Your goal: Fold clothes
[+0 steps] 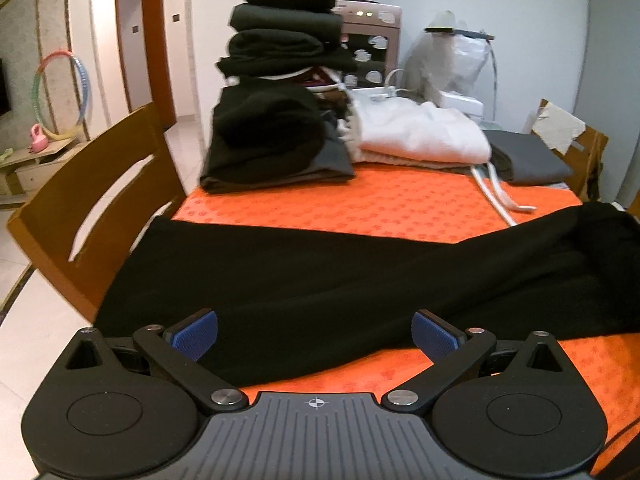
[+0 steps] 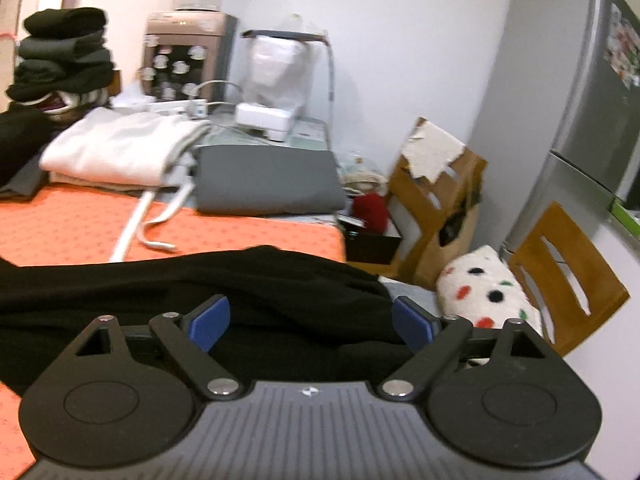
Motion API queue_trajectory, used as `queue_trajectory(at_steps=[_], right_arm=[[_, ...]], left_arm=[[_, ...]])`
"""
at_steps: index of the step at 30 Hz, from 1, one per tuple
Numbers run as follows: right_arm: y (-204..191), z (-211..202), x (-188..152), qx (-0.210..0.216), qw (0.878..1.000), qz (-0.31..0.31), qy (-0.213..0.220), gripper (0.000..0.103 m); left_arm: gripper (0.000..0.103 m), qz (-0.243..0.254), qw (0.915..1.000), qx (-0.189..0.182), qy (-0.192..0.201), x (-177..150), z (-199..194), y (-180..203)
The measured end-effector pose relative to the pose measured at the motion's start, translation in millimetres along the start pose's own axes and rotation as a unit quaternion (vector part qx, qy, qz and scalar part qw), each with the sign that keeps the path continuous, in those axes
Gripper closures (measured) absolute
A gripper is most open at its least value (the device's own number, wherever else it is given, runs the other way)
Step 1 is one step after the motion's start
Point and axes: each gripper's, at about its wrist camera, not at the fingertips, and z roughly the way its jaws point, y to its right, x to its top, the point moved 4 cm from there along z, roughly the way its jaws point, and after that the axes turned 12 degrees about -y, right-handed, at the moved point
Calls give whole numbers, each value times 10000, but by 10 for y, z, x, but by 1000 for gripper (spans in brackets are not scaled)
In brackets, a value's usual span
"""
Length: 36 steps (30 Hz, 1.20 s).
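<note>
The long black soft-knit garment [image 1: 340, 276] lies stretched across the orange patterned surface [image 1: 360, 208], from nine to three o'clock. Both the left gripper [image 1: 315, 336] and right gripper [image 2: 310, 322] have jaws spread wide, holding nothing. It looks light, limp and droopy; pinch its outer ends or corners.

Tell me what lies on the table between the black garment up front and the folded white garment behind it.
In the left wrist view, bare orange tablecloth, crossed only by white drawstrings trailing from the white garment toward the black garment.

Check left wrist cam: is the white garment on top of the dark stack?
No, the white garment lies on the orange tablecloth beside the dark stack.
</note>
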Motion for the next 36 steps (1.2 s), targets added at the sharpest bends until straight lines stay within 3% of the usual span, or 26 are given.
queue_trajectory(at_steps=[9, 13, 16, 20, 26, 29, 32, 36], right_arm=[[-828, -200, 45, 533, 9985, 156, 0, 11], [-1309, -341, -13, 590, 9974, 411, -13, 11], [-1693, -482, -93, 573, 9958, 719, -39, 11], [-2201, -698, -226, 491, 9915, 1199, -80, 11], [-2919, -1164, -381, 448, 9838, 1738, -31, 11], [-3224, -1376, -432, 481, 9815, 1854, -7, 10], [-3463, -1539, -498, 477, 9791, 1975, 22, 10], [-3712, -1679, -614, 541, 9746, 2173, 36, 9]], left_arm=[[0, 245, 9997, -93, -14, -62, -42, -690], [0, 774, 9963, -383, 31, -26, -50, -1028], [0, 1300, 9888, -727, 58, 7, -62, -1291], [0, 2062, 9702, -1266, 114, 89, -47, -1682], [0, 3205, 9305, -1769, 148, 263, -15, -2147], [0, 3564, 9129, -1988, 112, 370, -7, -2237], [0, 3692, 9012, -2270, -32, 507, 39, -2300], [0, 4137, 8817, -2266, -114, 670, 118, -2309]])
